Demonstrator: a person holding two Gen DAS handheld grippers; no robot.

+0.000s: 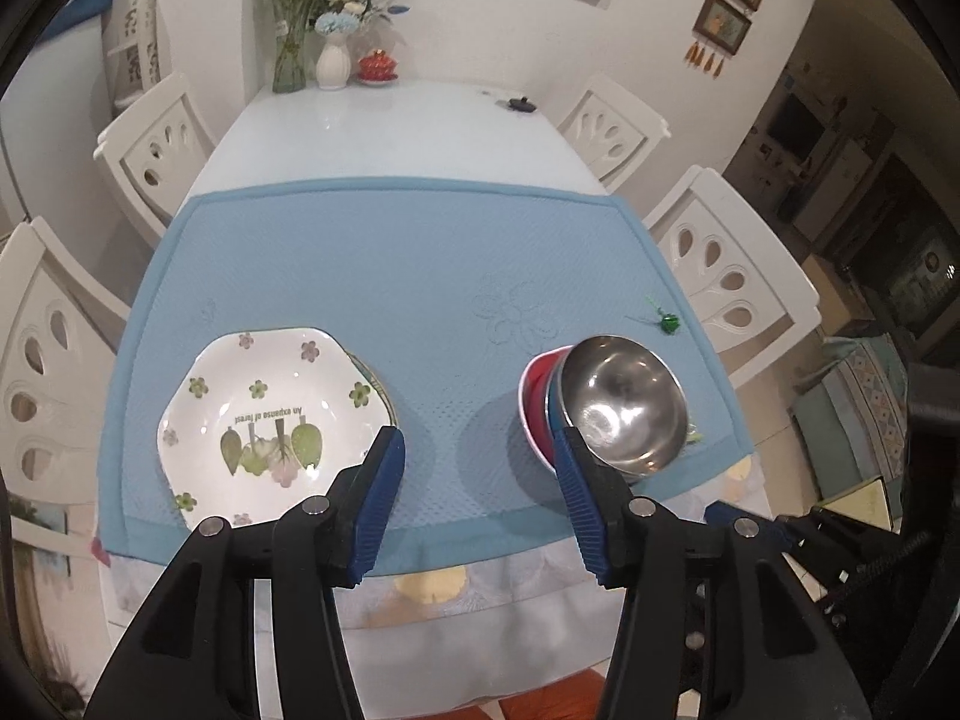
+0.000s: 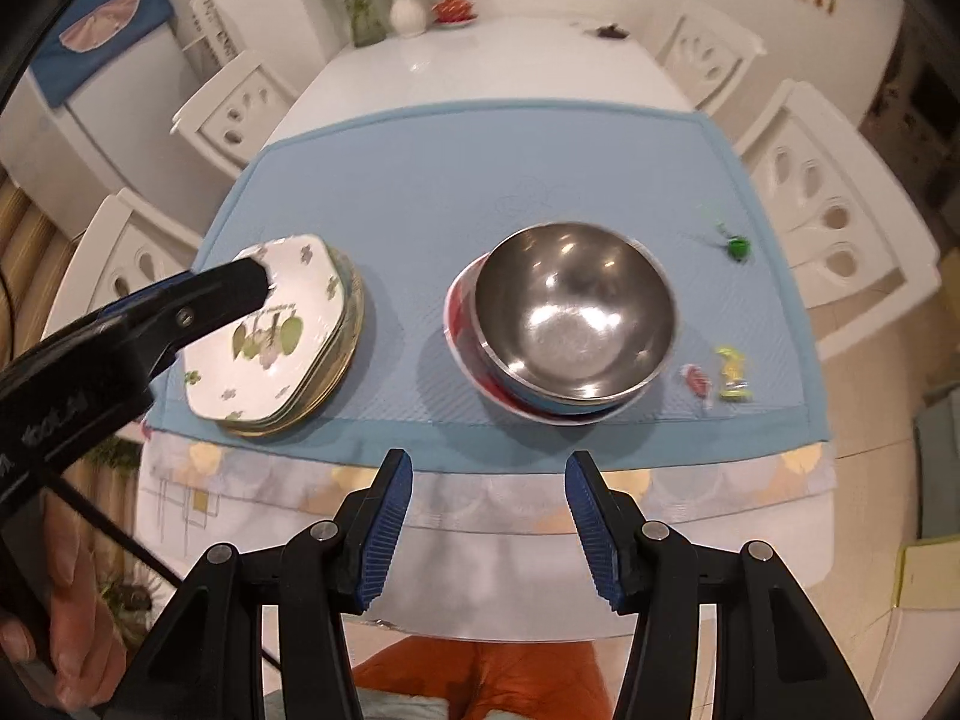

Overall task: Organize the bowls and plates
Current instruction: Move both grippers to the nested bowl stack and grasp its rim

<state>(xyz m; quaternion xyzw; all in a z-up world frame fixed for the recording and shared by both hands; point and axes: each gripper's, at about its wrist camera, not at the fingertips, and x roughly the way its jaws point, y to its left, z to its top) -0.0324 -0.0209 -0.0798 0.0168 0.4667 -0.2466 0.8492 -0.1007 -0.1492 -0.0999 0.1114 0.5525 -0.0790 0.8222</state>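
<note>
A white plate with a leaf print (image 1: 264,414) tops a stack of plates on the left of the blue mat (image 1: 420,264); the stack also shows in the right wrist view (image 2: 300,324). A steel bowl (image 1: 627,402) is nested in a red and white bowl (image 1: 537,396) on the right, seen too in the right wrist view (image 2: 576,312). My left gripper (image 1: 480,456) is open and empty above the mat's near edge, between stack and bowls. My right gripper (image 2: 489,480) is open and empty, just off the table's near edge before the bowls.
Wrapped candies (image 2: 732,366) and a small green trinket (image 2: 737,247) lie right of the bowls. Vases with flowers (image 1: 333,54) and a red pot (image 1: 377,67) stand at the table's far end. White chairs (image 1: 732,276) flank both sides.
</note>
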